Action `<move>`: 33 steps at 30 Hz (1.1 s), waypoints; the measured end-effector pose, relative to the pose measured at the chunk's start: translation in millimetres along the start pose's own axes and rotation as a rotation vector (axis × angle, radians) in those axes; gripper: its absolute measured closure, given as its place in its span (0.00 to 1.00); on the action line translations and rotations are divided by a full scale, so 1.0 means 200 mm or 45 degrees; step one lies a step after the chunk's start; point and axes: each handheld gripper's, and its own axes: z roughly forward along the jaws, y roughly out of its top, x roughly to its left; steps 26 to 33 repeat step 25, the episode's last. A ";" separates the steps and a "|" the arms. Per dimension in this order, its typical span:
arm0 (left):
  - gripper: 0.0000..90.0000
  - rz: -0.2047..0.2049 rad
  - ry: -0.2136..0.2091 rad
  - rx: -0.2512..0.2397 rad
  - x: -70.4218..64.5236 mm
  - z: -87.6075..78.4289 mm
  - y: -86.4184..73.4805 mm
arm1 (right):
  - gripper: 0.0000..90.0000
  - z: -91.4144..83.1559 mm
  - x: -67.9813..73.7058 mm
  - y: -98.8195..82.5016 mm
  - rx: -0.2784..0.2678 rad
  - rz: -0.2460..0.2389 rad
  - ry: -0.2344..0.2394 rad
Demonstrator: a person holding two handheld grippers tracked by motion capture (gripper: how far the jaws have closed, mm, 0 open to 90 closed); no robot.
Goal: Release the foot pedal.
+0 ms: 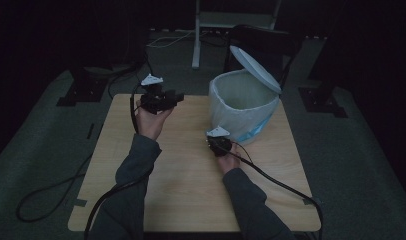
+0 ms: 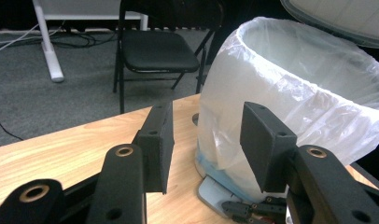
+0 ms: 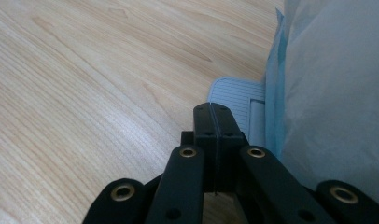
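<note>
My right gripper [image 1: 220, 145], jaws pressed together on nothing, bears on the pedal [image 3: 234, 95] at the bin's [image 1: 241, 107] foot near the desk's [image 1: 191, 190] right edge, propping the lid [image 1: 253, 67] up, while my left gripper [image 1: 158, 100] waits half-open by the far edge.

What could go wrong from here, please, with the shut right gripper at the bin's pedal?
The shut right gripper is at the grey pedal, beside the bag-lined bin; it might slip off, and the raised lid could drop. The loose plastic bag hangs near that gripper and may snag. The left gripper, open and empty, points at the bin and could nudge it on the table.
</note>
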 end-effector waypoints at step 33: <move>0.61 -0.045 0.030 0.034 0.08 -0.01 -0.09 | 0.99 -0.13 0.08 -0.08 0.048 -0.053 0.266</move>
